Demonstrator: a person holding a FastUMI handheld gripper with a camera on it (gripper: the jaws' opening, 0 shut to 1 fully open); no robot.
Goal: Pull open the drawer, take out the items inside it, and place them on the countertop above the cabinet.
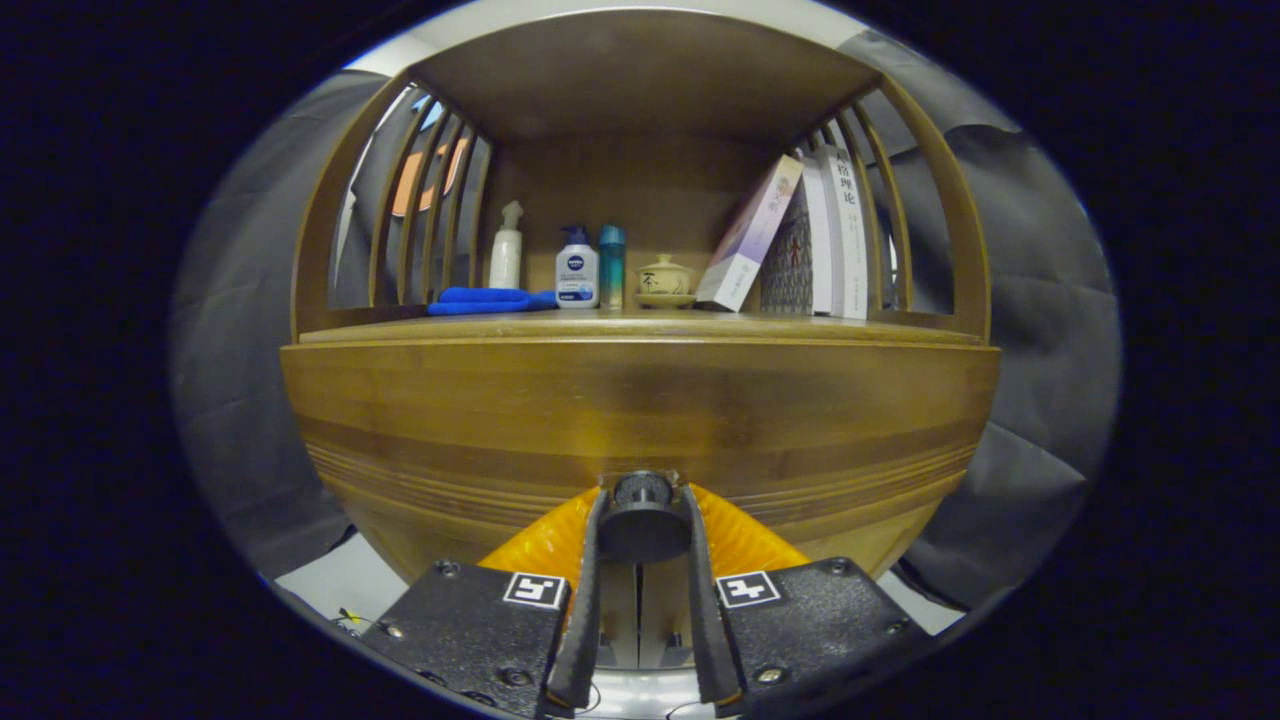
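A wooden cabinet's drawer front [640, 420] fills the space just ahead of me. Its round dark knob [643, 520] sits between my fingertips, and my gripper [643, 500] is shut on it, one finger pressing each side. The drawer looks closed; nothing of its inside shows. Above the drawer runs the countertop [400, 325] of an open shelf with slatted sides.
On the countertop lie a folded blue cloth [485, 299], a white spray bottle [507, 258], a white pump bottle [577, 268], a teal tube [611, 265], a small lidded cup on a saucer [664, 280] and leaning books [800, 240].
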